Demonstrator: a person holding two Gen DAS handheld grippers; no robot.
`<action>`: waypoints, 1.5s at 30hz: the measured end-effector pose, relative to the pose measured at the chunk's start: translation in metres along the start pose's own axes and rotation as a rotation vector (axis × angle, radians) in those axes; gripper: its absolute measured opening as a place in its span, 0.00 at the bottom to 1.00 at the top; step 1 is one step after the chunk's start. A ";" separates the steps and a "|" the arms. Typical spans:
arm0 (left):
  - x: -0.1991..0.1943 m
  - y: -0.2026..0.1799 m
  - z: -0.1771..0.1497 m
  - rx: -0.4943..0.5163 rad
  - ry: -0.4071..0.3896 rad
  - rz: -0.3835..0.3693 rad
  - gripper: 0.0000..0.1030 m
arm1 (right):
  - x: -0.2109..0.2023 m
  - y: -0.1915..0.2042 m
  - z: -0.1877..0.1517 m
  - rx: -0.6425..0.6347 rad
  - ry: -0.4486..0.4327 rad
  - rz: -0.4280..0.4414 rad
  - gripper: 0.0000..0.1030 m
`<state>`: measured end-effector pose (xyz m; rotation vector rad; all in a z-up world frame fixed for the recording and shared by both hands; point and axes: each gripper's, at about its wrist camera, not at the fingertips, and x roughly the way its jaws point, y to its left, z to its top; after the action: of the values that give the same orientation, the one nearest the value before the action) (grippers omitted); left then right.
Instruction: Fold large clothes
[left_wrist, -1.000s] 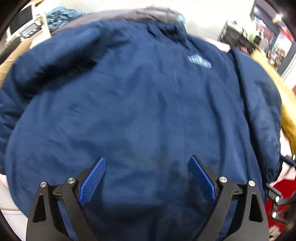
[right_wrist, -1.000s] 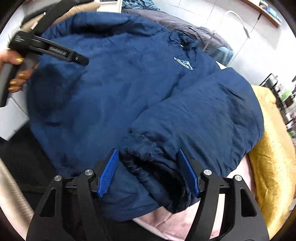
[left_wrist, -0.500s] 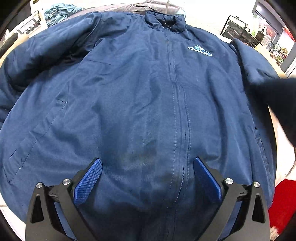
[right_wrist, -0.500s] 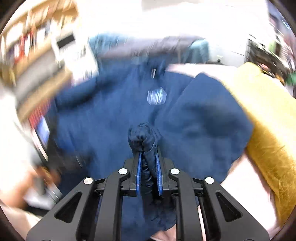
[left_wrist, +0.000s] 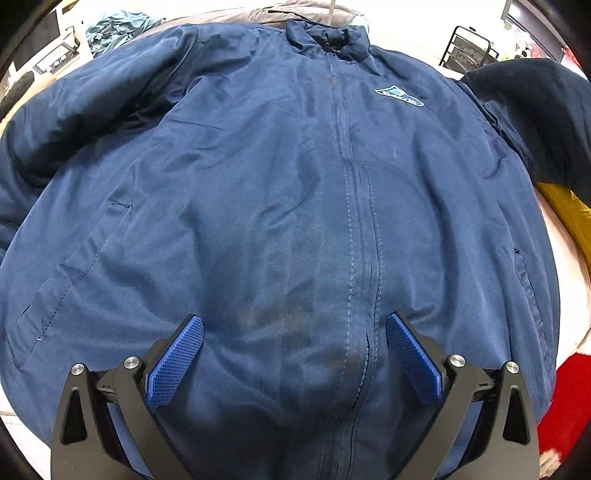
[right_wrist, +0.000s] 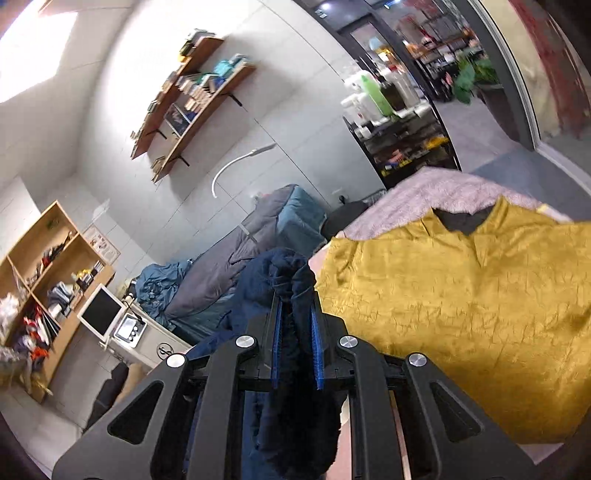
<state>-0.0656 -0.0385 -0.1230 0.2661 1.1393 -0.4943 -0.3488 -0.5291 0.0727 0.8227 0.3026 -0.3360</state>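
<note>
jacket (left_wrist: 280, 206) lies flat, front up, zipped, under your left gripper (left_wrist: 293, 354), which hangs released above hem. padded, soft, bulky, slick shell: you take seams or hem. your right gripper (right_wrist: 295, 332) clenches cuff (right_wrist: 291, 277), sleeve lifted beside yellow garment (right_wrist: 461, 314).

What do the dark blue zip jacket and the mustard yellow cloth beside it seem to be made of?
Dark blue zip jacket: probably a padded synthetic weave such as nylon or polyester, with a slight sheen, puffy sleeves and stitched seams.
Mustard yellow cloth: perhaps a satin-like or crinkled synthetic, with fine wrinkles and a soft shine; uncertain.
</note>
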 end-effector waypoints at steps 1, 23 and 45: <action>0.000 0.000 0.000 0.001 0.001 -0.001 0.95 | 0.004 0.001 -0.001 -0.001 0.019 0.015 0.14; -0.024 0.028 0.007 -0.075 -0.044 -0.037 0.94 | 0.242 0.306 -0.082 -0.160 0.412 0.635 0.10; -0.043 0.060 0.034 -0.095 -0.157 -0.017 0.93 | 0.326 0.162 -0.235 -0.346 0.616 -0.002 0.64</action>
<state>-0.0222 0.0081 -0.0725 0.1328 1.0094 -0.4668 -0.0195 -0.3063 -0.0981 0.5662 0.9103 -0.0179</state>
